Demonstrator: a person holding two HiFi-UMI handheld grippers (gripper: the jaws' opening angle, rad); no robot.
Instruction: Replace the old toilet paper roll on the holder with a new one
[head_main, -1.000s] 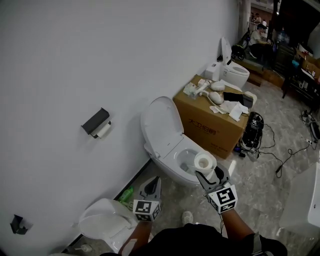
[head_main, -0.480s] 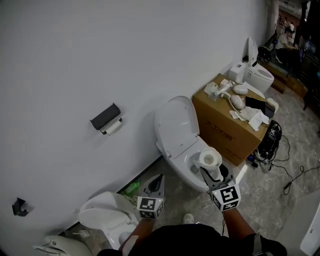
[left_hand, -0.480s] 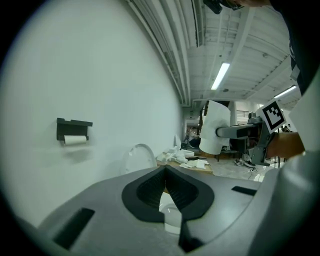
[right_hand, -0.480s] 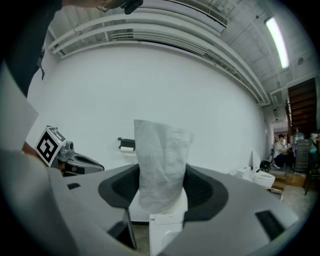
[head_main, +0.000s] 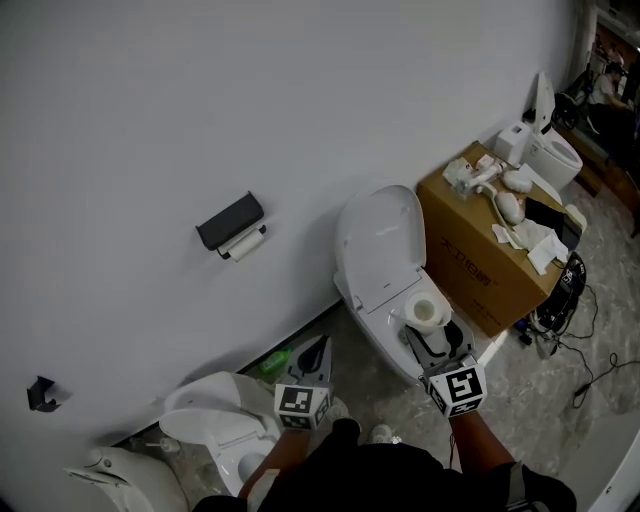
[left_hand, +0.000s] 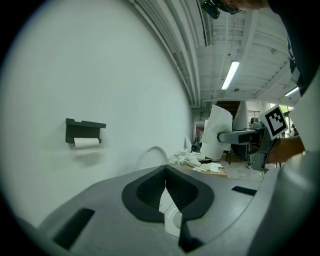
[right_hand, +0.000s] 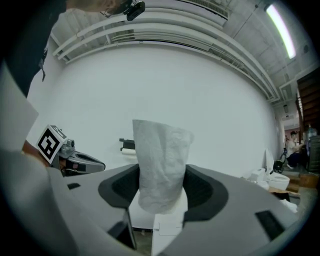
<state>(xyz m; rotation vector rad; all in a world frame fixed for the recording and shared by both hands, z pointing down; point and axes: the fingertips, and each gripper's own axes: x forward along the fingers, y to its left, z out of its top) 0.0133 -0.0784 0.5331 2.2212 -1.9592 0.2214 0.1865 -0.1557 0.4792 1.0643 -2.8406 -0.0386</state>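
Gripping the new toilet paper roll (head_main: 427, 312) upright in the right gripper (head_main: 432, 328), fingers spread wide and pressed against both its sides. In the left gripper (head_main: 319, 346), fingers clenched together on nothing. Well ahead of both pairs of fingers, up on the white wall (head_main: 150, 120): the black holder (head_main: 231, 221), with the old roll (head_main: 243, 244) hanging just under it. Below and beyond the right fingers, an open toilet (head_main: 380, 250); farther off to their right, a cardboard box (head_main: 470, 262).
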